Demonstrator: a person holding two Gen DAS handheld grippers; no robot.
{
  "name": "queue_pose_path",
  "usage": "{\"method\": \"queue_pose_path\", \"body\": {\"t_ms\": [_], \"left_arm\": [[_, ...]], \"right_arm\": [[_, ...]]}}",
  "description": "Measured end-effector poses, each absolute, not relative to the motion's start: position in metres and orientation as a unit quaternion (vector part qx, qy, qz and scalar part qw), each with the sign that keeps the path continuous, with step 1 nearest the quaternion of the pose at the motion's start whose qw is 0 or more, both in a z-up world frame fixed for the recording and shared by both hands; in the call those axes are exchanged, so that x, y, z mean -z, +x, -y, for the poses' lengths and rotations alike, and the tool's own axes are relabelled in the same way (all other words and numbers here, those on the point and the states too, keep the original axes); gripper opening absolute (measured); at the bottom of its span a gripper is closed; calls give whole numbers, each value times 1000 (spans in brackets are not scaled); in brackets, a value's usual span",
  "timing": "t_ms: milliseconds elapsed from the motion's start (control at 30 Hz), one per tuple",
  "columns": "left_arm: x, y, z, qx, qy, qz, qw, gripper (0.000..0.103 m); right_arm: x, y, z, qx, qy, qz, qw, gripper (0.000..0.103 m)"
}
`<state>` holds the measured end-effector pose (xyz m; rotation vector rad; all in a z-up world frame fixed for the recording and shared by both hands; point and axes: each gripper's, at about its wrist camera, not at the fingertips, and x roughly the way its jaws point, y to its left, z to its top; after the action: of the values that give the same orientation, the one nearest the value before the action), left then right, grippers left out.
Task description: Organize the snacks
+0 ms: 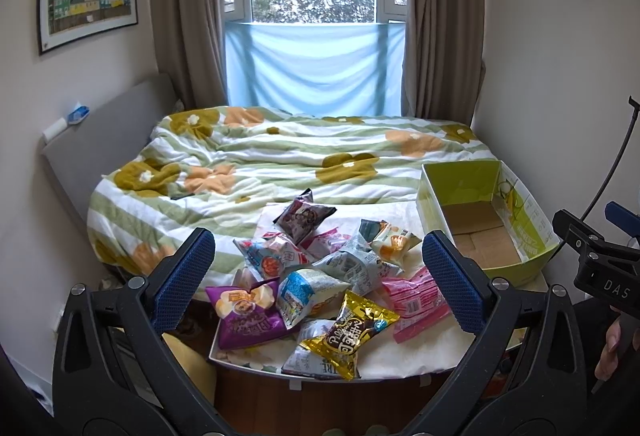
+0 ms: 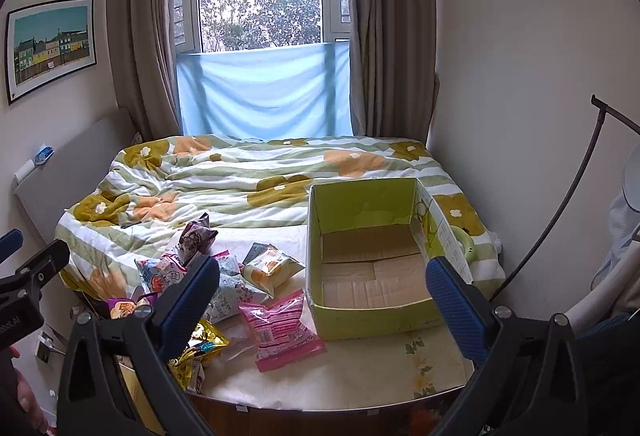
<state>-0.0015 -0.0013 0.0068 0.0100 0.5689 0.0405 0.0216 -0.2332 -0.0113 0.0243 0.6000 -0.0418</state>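
Observation:
A heap of snack packets lies on the near end of the bed: a purple packet, a gold packet, a pink packet, a dark packet. An empty green cardboard box stands to their right; the right wrist view shows its inside and the pink packet beside it. My left gripper is open and empty above the near side of the heap. My right gripper is open and empty, in front of the box and pink packet.
A floral quilt covers the bed behind the snacks. A grey headboard stands on the left, a curtained window at the back. The bed's front edge is close. A thin black stand curves up on the right.

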Motion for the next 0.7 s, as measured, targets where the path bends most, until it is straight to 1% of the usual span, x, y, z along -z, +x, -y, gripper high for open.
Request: {"method": "queue_pose_path", "body": {"t_ms": [700], "left_arm": [[-6, -3, 1, -21, 6, -281, 959, 102]], "right_arm": [[15, 20, 230, 19, 14, -299, 954, 103]]}}
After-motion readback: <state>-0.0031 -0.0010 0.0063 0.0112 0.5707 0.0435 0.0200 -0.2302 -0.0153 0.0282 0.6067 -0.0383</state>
